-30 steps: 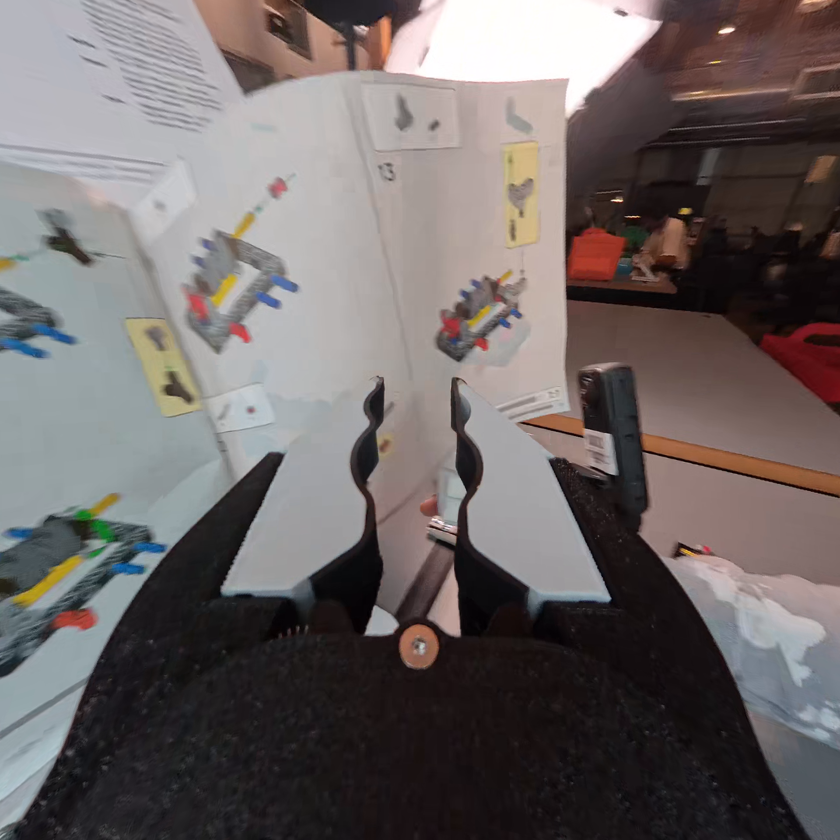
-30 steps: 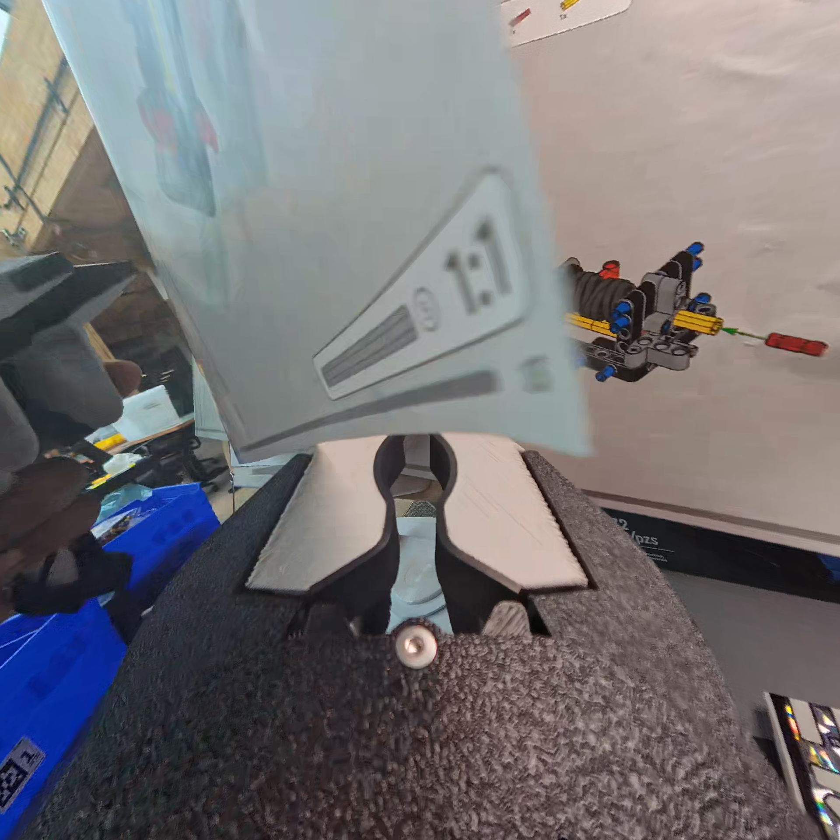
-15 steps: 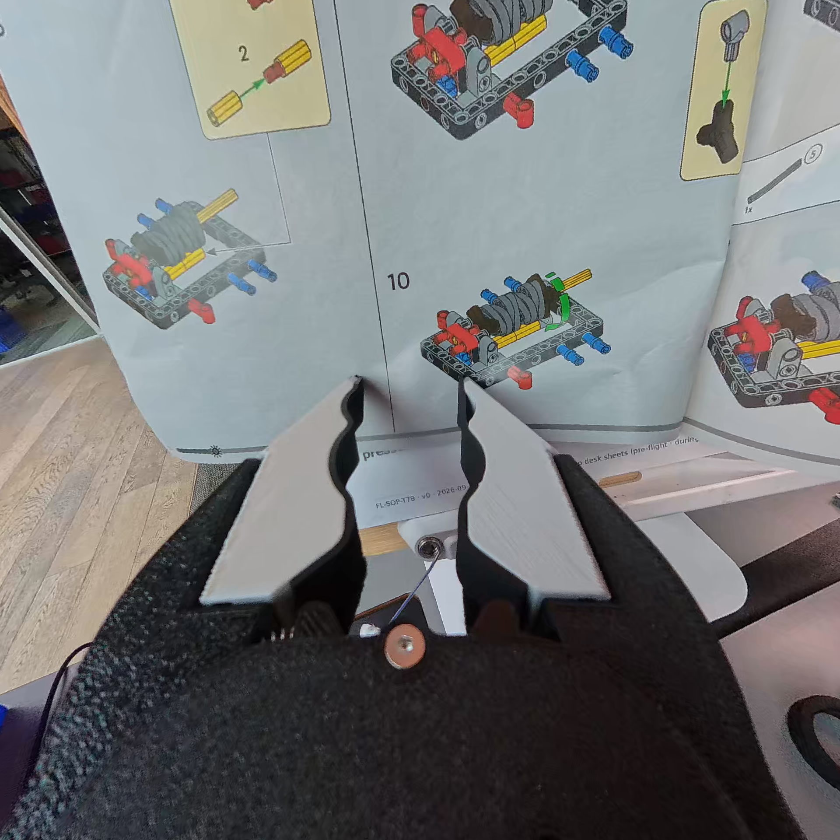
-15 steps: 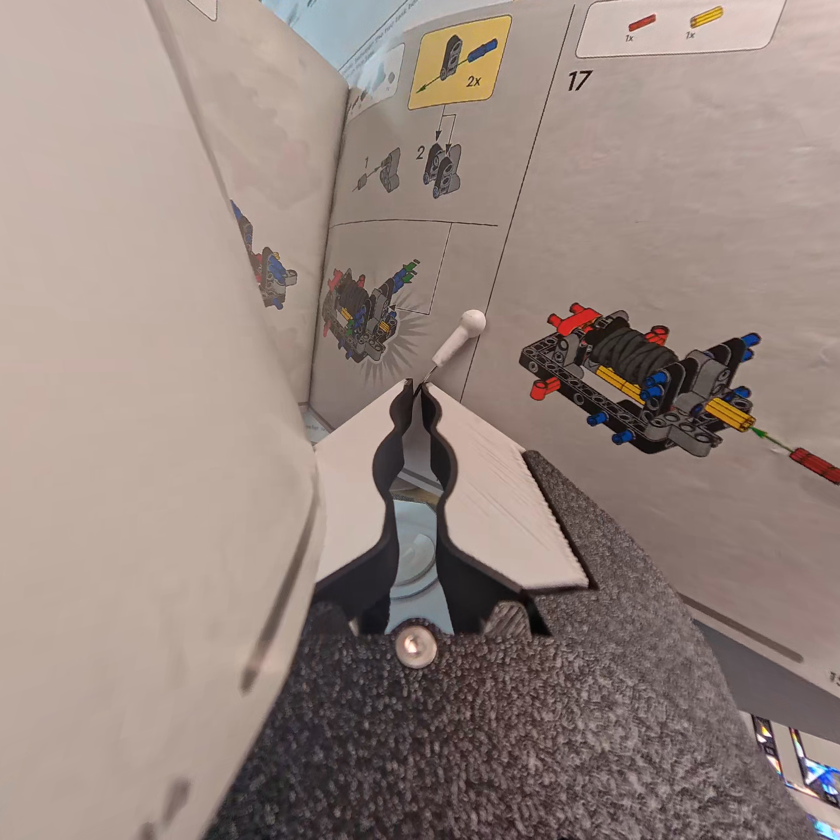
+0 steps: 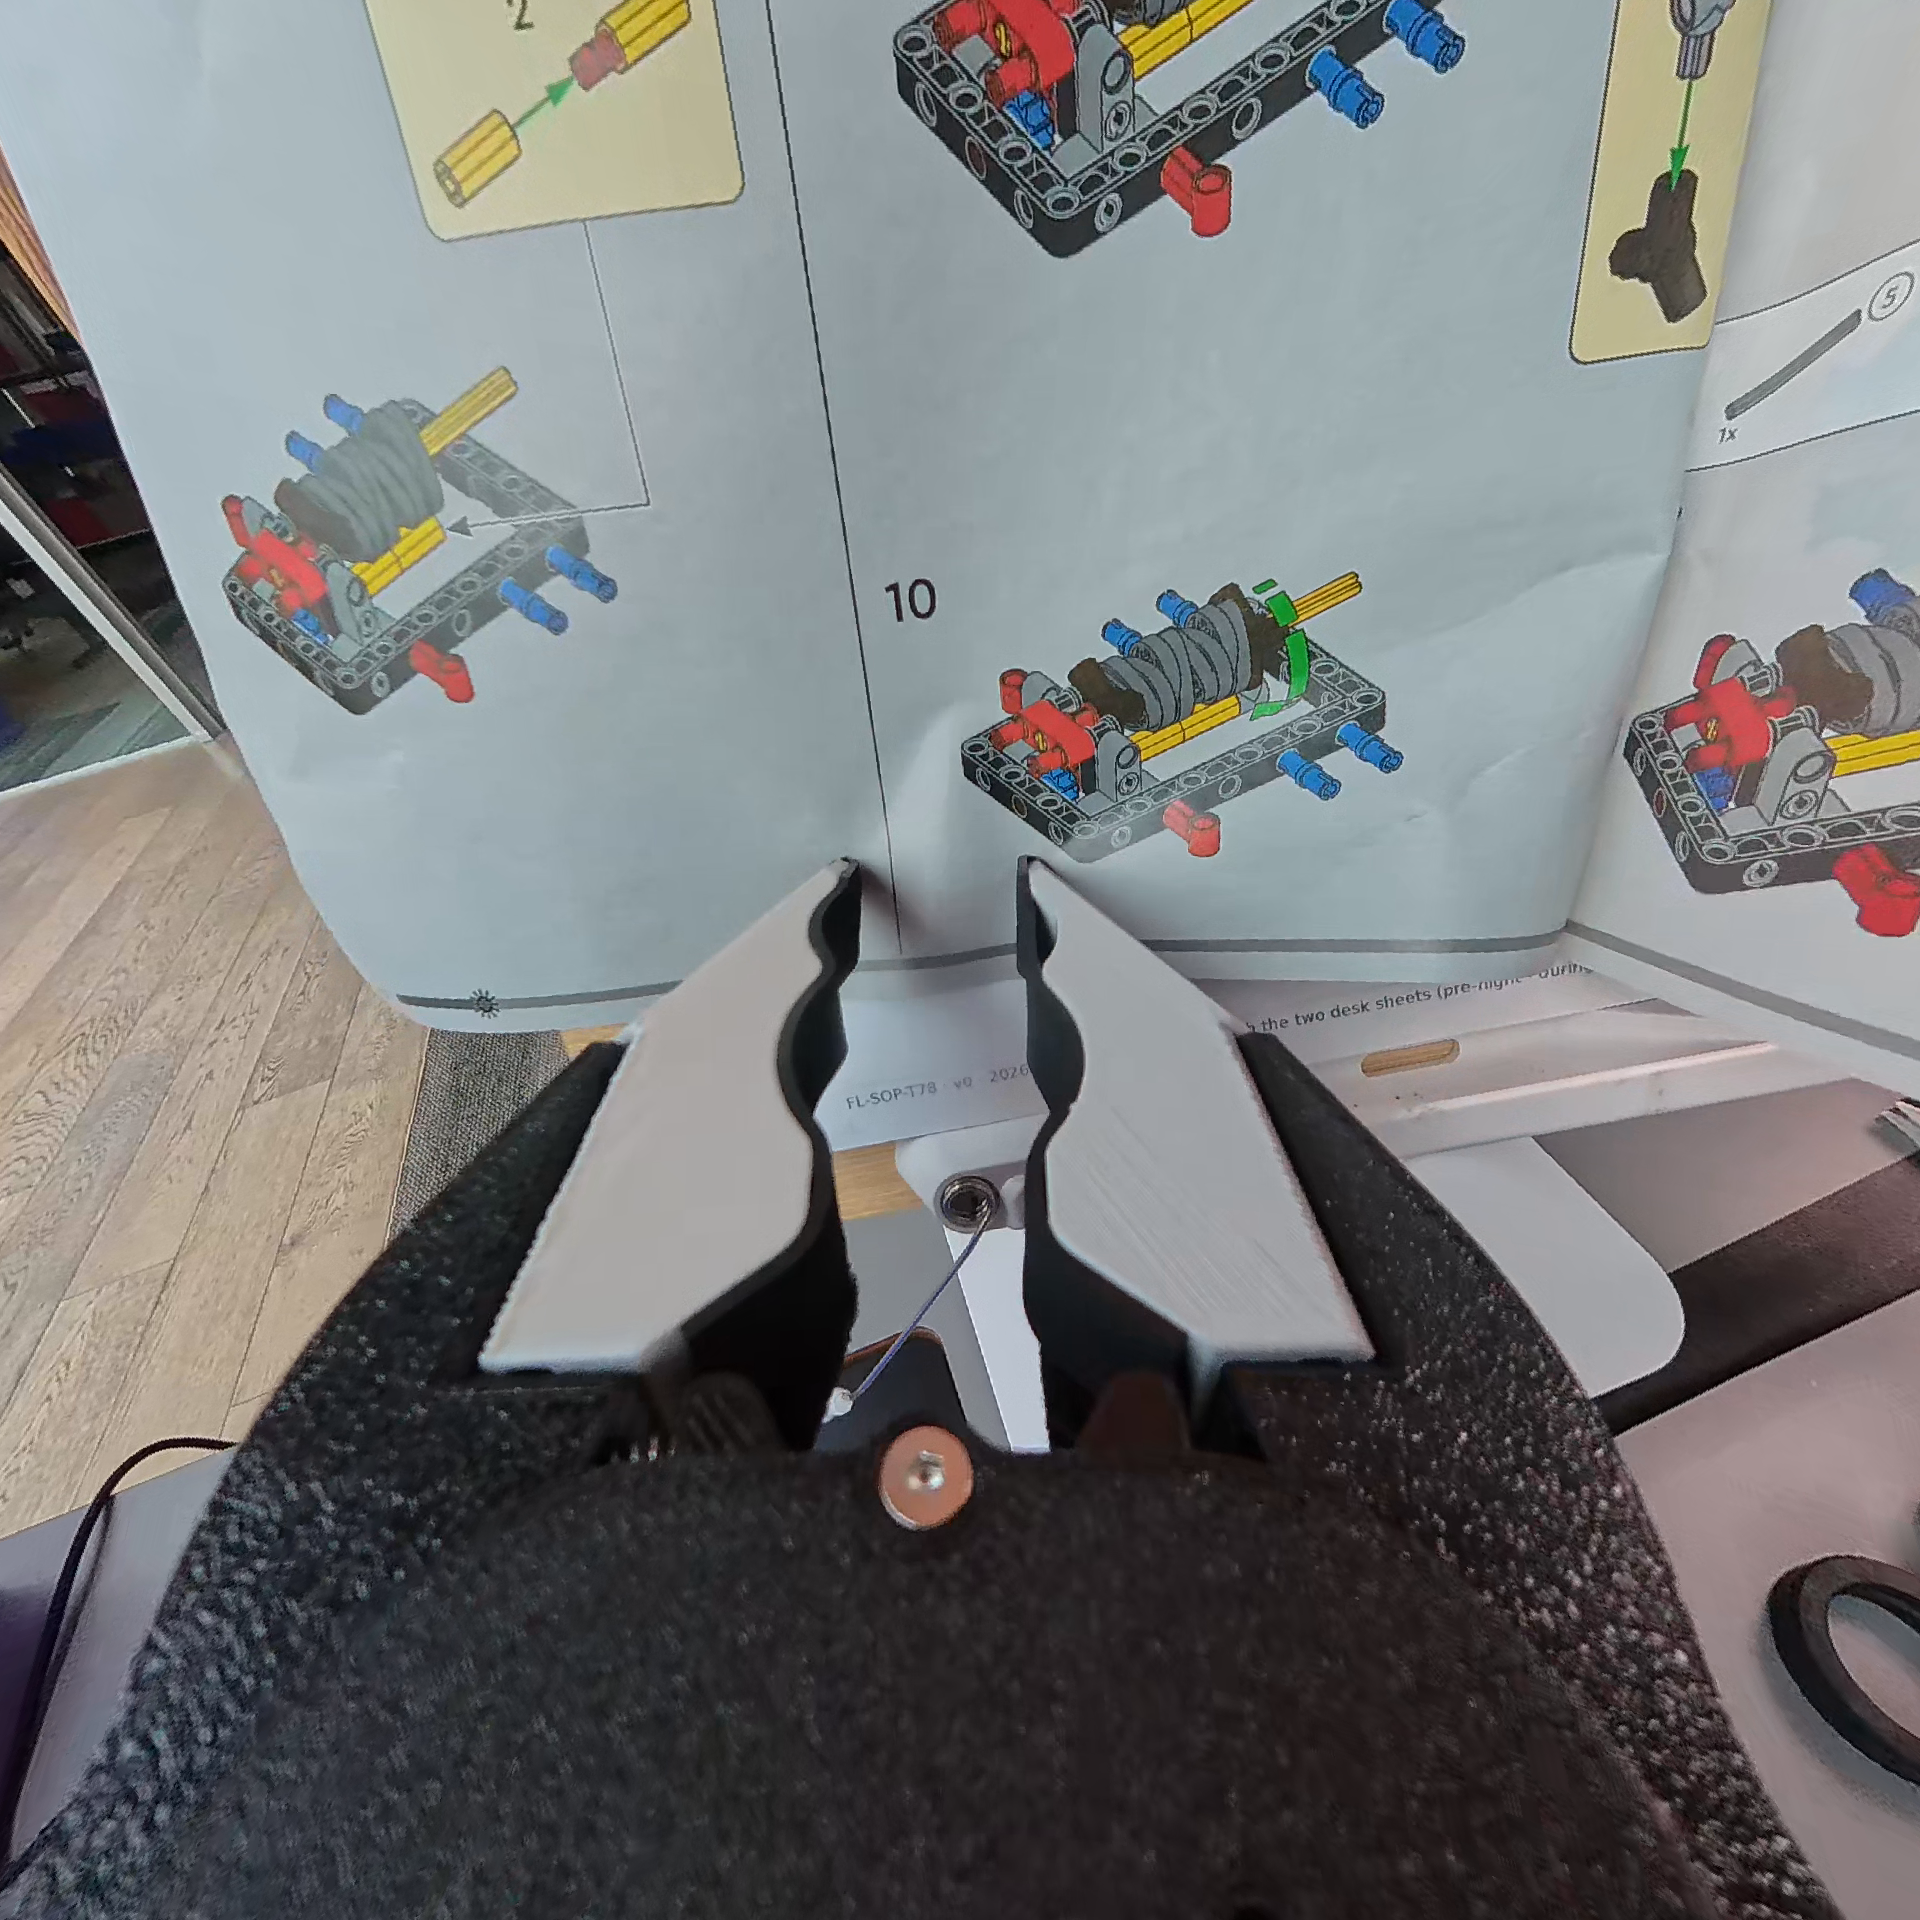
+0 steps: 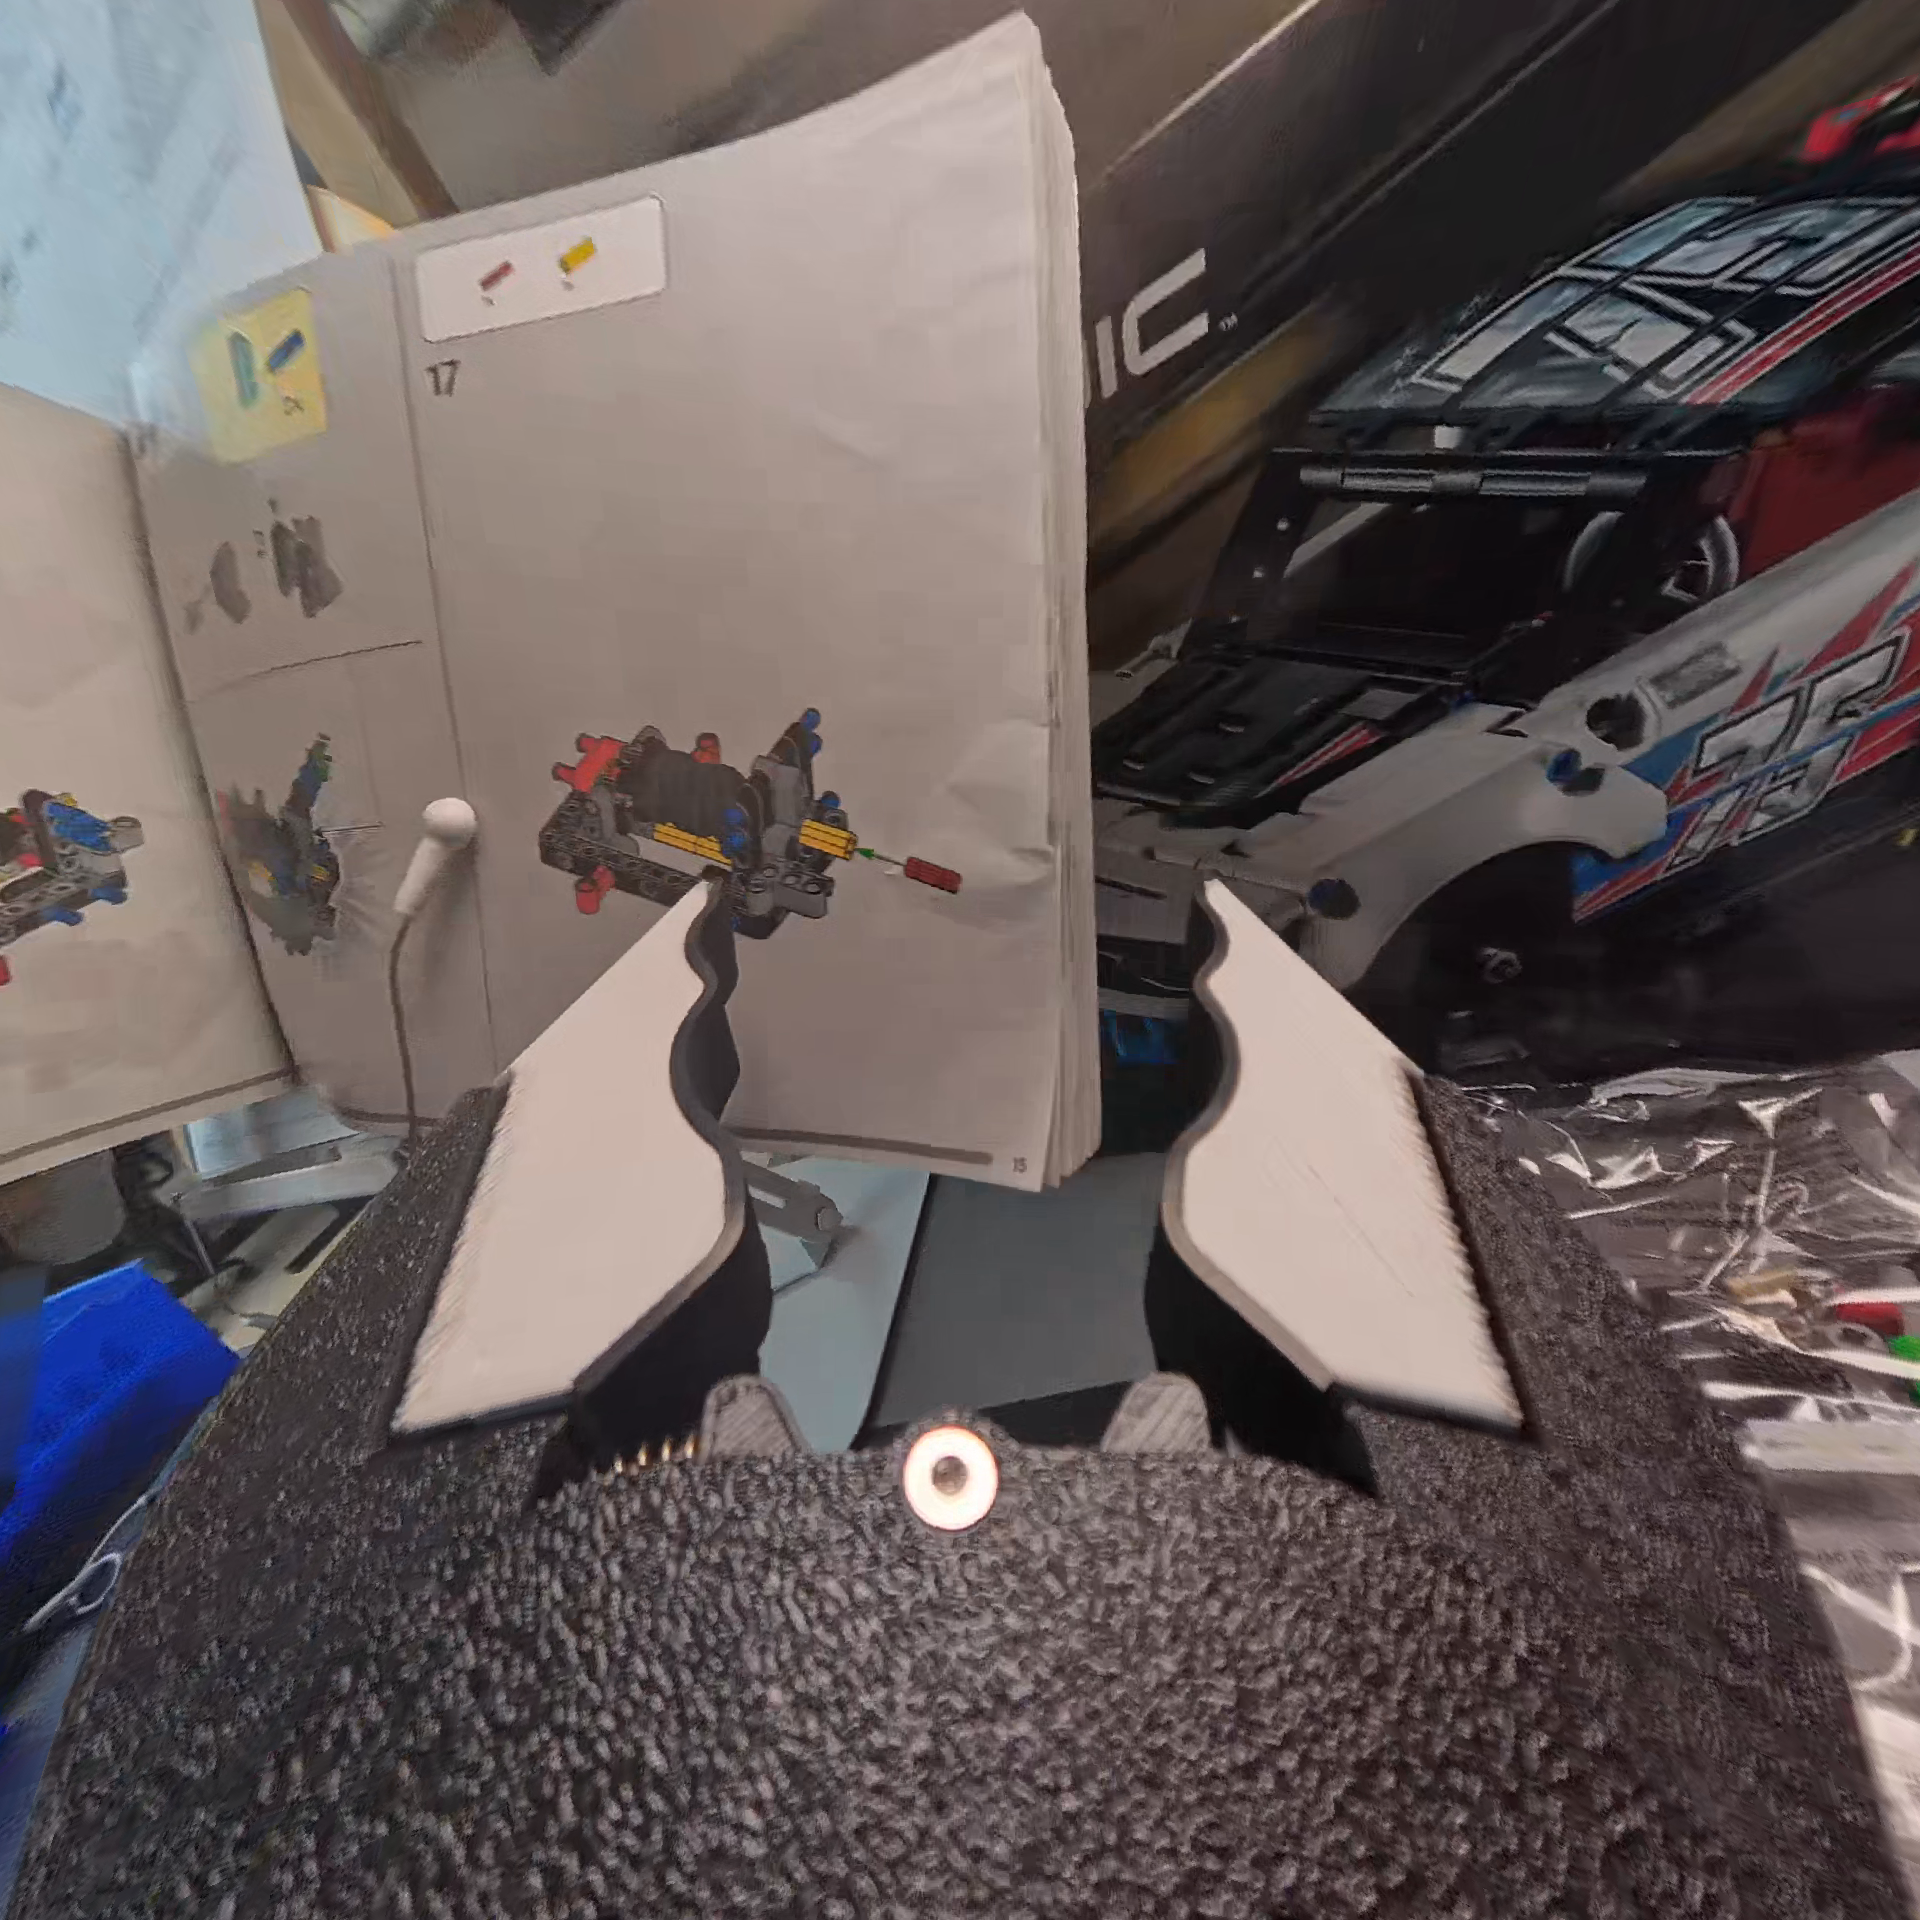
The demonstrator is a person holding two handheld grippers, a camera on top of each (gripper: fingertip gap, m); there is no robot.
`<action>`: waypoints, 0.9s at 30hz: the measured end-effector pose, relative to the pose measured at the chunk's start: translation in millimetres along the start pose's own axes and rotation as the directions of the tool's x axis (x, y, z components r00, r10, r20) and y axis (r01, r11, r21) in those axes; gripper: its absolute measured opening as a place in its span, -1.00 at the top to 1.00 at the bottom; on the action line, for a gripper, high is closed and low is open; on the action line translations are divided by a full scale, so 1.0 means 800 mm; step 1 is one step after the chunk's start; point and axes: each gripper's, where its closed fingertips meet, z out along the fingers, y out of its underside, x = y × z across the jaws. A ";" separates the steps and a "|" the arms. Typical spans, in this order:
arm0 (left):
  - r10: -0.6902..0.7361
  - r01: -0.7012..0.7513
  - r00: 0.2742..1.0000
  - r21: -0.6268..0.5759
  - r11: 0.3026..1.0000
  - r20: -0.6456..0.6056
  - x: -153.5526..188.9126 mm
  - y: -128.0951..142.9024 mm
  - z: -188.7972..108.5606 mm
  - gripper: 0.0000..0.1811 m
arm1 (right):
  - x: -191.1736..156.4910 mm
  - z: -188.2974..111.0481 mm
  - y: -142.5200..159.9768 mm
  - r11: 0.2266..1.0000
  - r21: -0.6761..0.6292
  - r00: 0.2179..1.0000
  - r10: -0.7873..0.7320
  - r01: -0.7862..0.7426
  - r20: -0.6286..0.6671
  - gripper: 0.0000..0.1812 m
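An open instruction booklet (image 5: 1143,436) stands upright on a white stand (image 5: 1507,1174), close in front of my left gripper (image 5: 938,883). That gripper is open and empty, its tips just short of the page's lower edge. In the right wrist view the same booklet (image 6: 748,582) shows its right page and thick page stack. A white-tipped wire page holder (image 6: 436,842) rests against that page. My right gripper (image 6: 958,904) is wide open and empty, a little back from the page's lower right corner.
A dark box with a race car picture (image 6: 1558,623) stands right of the booklet. Clear bags of small parts (image 6: 1714,1247) lie at the right. A blue bin (image 6: 83,1403) is at lower left. A black ring (image 5: 1849,1662) lies on the table; wooden floor (image 5: 156,1039) lies left. The tips of one gripper are about 35 cm away from the tips of the other.
My right gripper was shut on the wire page holder; it has let go, opened wide and drawn back to the right. My left gripper has moved slightly closer to the page, still open.
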 end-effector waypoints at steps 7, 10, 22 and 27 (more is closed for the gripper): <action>-0.005 0.005 1.000 -0.018 1.000 -0.008 -0.002 0.006 -0.001 0.67 | -0.024 0.023 -0.026 0.986 -0.144 0.966 -0.048 0.087 0.254 0.71; 0.013 -0.013 1.000 -0.040 0.999 -0.007 -0.003 0.016 -0.004 0.66 | -0.045 0.027 -0.050 0.937 -0.123 0.924 -0.288 0.326 0.253 0.82; 0.017 -0.019 1.000 -0.165 0.986 -0.014 -0.004 0.050 -0.018 0.74 | -0.062 0.059 -0.061 0.890 -0.161 0.879 -0.365 0.426 0.308 0.84; 0.060 -0.059 0.998 -0.177 0.982 0.000 0.001 0.050 -0.026 0.75 | -0.056 0.078 -0.062 0.878 -0.185 0.876 -0.377 0.441 0.300 0.82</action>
